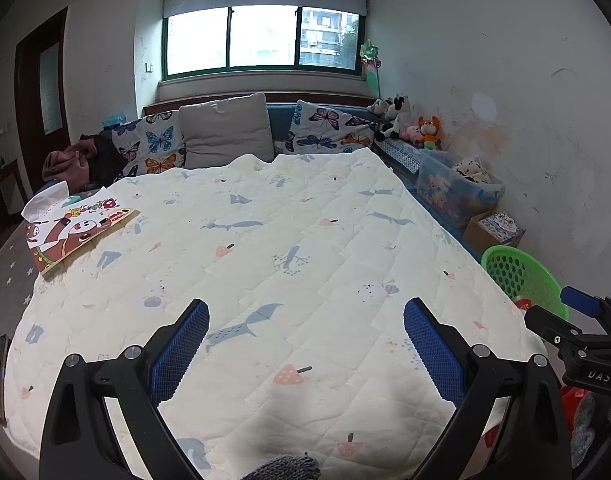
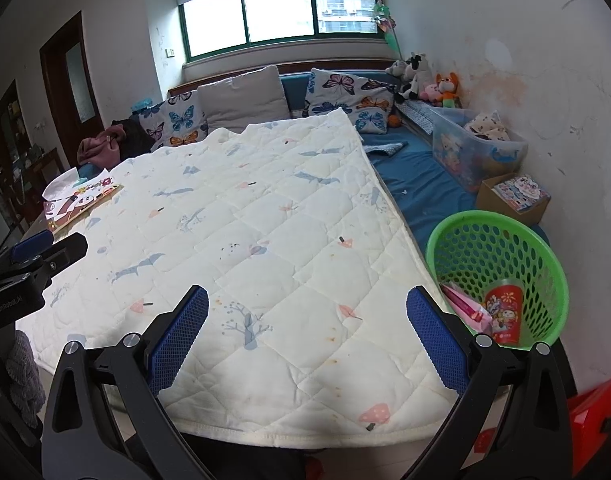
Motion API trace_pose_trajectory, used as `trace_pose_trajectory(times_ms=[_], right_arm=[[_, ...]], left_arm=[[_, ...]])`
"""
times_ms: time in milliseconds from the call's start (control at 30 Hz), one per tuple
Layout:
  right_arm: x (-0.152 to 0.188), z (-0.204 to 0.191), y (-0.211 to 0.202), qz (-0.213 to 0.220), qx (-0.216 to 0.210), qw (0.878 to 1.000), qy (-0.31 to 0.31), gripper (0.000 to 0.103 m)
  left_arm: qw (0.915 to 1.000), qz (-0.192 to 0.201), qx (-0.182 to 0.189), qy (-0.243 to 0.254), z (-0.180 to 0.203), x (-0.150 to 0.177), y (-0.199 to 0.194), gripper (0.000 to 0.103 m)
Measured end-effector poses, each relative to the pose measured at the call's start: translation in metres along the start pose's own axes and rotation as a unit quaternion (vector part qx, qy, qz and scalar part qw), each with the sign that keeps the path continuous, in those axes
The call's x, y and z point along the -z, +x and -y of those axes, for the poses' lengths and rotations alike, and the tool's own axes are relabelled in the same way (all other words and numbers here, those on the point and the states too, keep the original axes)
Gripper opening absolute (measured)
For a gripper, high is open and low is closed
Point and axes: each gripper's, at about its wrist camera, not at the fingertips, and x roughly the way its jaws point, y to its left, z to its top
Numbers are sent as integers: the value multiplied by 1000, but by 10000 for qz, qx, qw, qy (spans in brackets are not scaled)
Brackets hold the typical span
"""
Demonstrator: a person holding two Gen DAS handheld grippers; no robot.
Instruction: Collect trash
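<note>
Holding position: you have both grippers over the near end of a bed spread with a cream quilt [image 1: 305, 240].
Left gripper [image 1: 305, 316]: your blue-padded jaws stand wide apart with nothing between them, over the quilt's middle.
Right gripper [image 2: 307, 304]: your jaws are likewise spread wide and empty, nearer the quilt's right edge.
Each in the other's view: your right gripper shows only partly at the right edge of the left camera; your left gripper shows partly at the left edge of the right camera.
Basket [image 2: 505, 220]: a green perforated basket sits on the blue mattress just right of the quilt; your right finger cuts off its near rim.
Trash in basket: a red printed cup [image 2: 505, 312] and a pink wrapper [image 2: 469, 308] lie inside, partly hidden by the wall and your finger.
Still on the bed: a colourful cartoon-printed paper bag [image 1: 77, 232] lies at the quilt's far left edge, white paper poking out; the print is too small to read.
Bottom edge: something grey and knitted [image 1: 283, 468] is cut off there; you cannot tell what it is.
</note>
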Motion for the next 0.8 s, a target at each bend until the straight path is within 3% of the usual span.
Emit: trace_pose_trajectory(times_ms=[800], right_arm=[[-1, 6, -4, 108, 54, 9999, 24, 99]], left_arm=[[9996, 228, -111, 102, 9, -4, -9, 95]])
